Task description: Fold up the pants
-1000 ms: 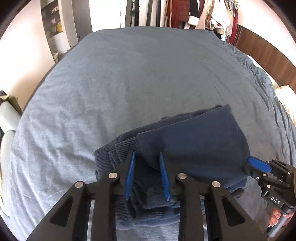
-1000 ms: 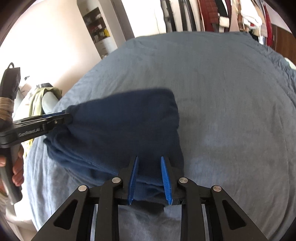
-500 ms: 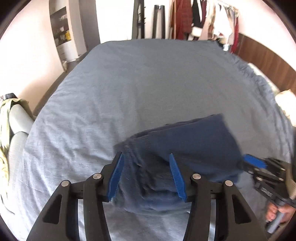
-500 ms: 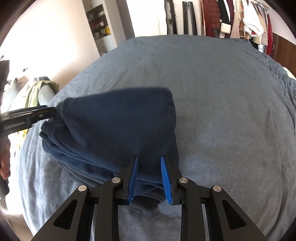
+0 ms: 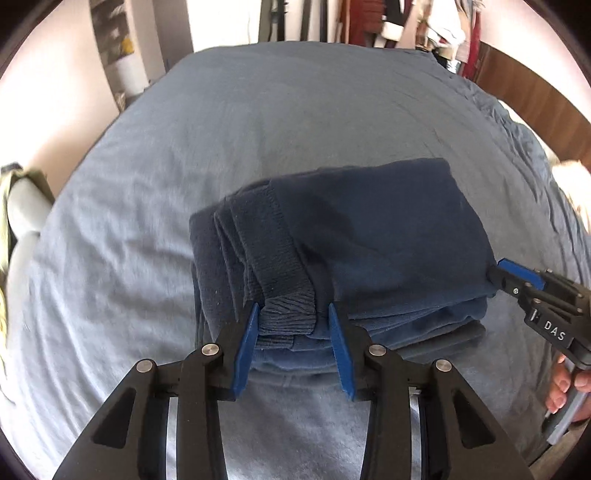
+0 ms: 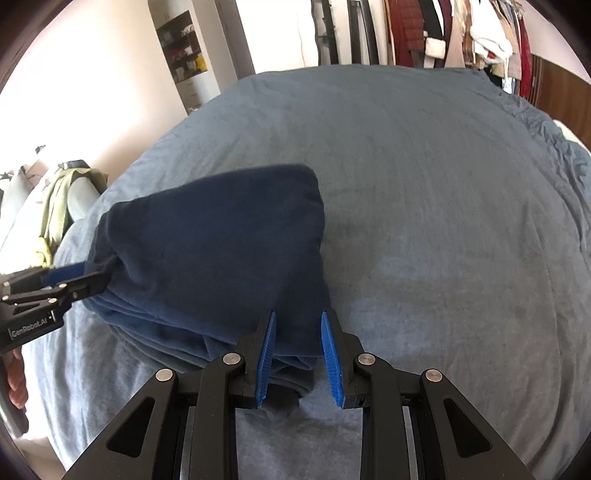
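Note:
The navy pants (image 5: 369,236) lie folded in a thick stack on the blue-grey bed cover (image 5: 295,110). My left gripper (image 5: 292,308) sits at the stack's near left corner. Its jaws are closing with the ribbed band (image 5: 288,314) between them, and a small gap shows at the right pad. In the right wrist view the left gripper (image 6: 94,280) reaches the left edge of the pants (image 6: 207,240). My right gripper (image 6: 298,315) is shut on the stack's near right corner. From the left wrist view the right gripper (image 5: 496,271) meets the right edge.
A clothes rack (image 6: 461,29) and a shelf unit (image 6: 181,51) stand beyond the bed. A wooden headboard (image 5: 524,92) runs along the right. An olive garment on a grey seat (image 6: 62,206) stands at the left. A hand (image 5: 565,384) grips the right handle.
The left jaws let go of the pants, spread wide, drew back to the stack's near edge and have narrowed around the ribbed band. The right gripper kept its hold and stayed put.

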Tool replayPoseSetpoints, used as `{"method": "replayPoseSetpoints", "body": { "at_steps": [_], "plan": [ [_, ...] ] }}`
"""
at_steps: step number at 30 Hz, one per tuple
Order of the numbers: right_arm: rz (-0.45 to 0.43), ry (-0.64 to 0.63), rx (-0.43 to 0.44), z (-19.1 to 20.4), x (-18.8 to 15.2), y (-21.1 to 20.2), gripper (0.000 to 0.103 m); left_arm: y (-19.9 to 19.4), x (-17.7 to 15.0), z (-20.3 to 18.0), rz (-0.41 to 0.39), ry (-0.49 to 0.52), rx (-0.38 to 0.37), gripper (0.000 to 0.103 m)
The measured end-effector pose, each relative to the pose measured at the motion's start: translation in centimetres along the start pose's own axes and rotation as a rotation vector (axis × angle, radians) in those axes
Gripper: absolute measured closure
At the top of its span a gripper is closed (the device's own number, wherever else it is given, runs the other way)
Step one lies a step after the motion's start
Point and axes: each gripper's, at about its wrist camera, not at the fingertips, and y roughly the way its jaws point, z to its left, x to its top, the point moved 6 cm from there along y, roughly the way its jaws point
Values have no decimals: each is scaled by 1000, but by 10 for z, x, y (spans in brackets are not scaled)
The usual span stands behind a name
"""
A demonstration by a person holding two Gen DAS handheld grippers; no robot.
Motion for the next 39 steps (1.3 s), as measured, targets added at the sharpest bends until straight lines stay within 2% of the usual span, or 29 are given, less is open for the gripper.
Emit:
{"method": "replayPoseSetpoints", "body": {
  "at_steps": [7,16,18,20,22,26,29,32,39],
  "plan": [
    [17,-9,-15,0,-4,4,76,-4,-3,1,-12,-28,-18,65],
    [12,-6,-29,2,-3,7,76,-9,18,6,-28,-77,-75,64],
    [12,-6,-33,3,-4,6,76,-12,22,6,-35,-90,-103,67],
    [11,-5,-35,4,-5,6,76,-10,23,7,-20,-92,-110,83],
    [12,-5,-38,4,-6,6,76,-7,21,9,3,-93,-102,88],
    [17,-6,-41,6,-4,7,76,-4,13,16,27,-141,-118,91],
    [14,-15,-43,8,-3,7,76,-9,7,19,13,-157,-100,94],
    [11,-23,-44,9,-3,7,76,-16,2,21,-13,-170,-68,95],
    [9,-28,-42,11,-5,6,76,-14,-4,26,-24,-196,-47,94]
  ]
}}
